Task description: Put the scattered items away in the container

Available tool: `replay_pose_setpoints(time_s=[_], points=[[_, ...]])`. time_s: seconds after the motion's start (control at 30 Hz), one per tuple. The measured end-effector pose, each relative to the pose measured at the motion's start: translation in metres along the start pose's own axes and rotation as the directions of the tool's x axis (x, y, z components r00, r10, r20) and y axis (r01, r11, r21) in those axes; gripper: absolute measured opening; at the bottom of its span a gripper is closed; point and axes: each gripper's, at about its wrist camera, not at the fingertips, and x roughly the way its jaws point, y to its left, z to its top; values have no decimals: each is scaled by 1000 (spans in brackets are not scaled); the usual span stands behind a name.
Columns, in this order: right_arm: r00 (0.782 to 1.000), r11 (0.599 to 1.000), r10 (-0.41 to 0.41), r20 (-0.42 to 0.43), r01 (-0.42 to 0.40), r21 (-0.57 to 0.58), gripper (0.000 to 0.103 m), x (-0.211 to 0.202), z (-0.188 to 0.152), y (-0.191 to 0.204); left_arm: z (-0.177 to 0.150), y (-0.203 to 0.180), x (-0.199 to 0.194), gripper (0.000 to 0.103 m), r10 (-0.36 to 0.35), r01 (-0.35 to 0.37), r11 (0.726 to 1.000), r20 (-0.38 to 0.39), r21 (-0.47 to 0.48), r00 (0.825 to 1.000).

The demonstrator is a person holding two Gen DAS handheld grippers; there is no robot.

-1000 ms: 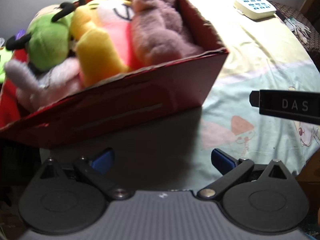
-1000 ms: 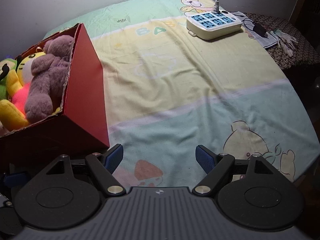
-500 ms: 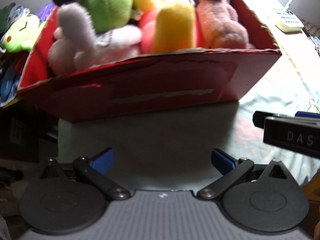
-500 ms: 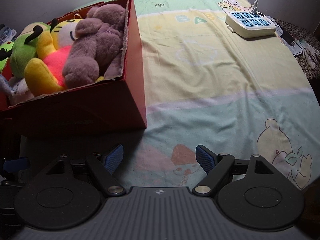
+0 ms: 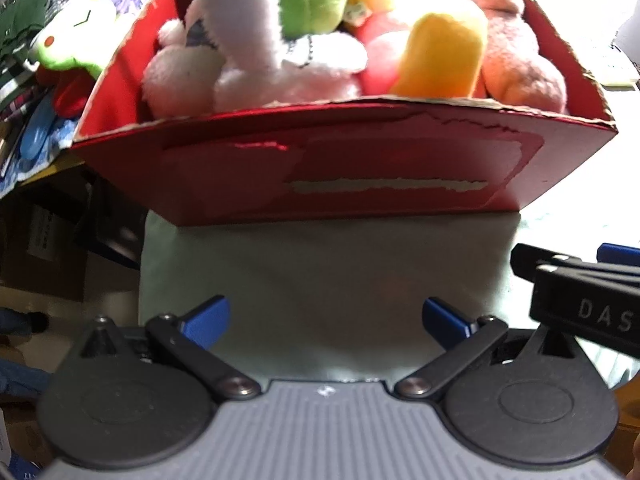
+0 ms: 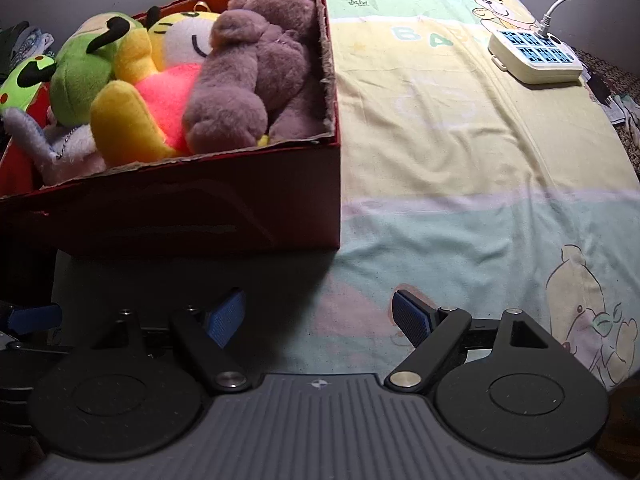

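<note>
A red cardboard box (image 5: 360,168) (image 6: 200,208) stands on the bed sheet, packed with plush toys: a white one (image 5: 248,60), a green one (image 6: 80,76), a yellow and pink one (image 6: 160,92) and a brown bear (image 6: 256,76). My left gripper (image 5: 324,320) is open and empty, just in front of the box's near wall. My right gripper (image 6: 318,318) is open and empty, in front of the box's right corner. The right gripper's body (image 5: 584,300) shows at the right edge of the left wrist view.
A white power strip (image 6: 536,56) with its cable lies at the far right of the pastel sheet (image 6: 460,160). A green plush (image 5: 76,40) and clutter lie outside the box at the left. The bed's left edge drops to the floor (image 5: 60,260).
Both views have swung left and closer to the box, so its near wall now fills the left wrist view. Both grippers stay open and empty.
</note>
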Motion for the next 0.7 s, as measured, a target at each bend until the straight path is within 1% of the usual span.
replay_pose_setpoints(time_s=[0.2,0.23,0.37,0.5,0.7], points=[[1000,1000,4,-7,-4,-2,83,2,3,4,4,10,0,102,10,-10,1000,0,-18,1000],[1000,1000,4,-8,-4,-3,83,2,3,5,1,-2,7,102,14,-14,1000,-1,-20,1000],[1000,1000,5,-17,-5,-23,83,4,5,12,3,-4,8,102,16,-17,1000,-8,-22,1000],[1000,1000,-1,0,1,-16,83,2,7,12,4,-1,10,102,25,-24,999,5,-32,1000],[1000,1000,24,2,-24,-14,83,2,9,13,3,4,19,102,35,-35,999,4,-36,999]])
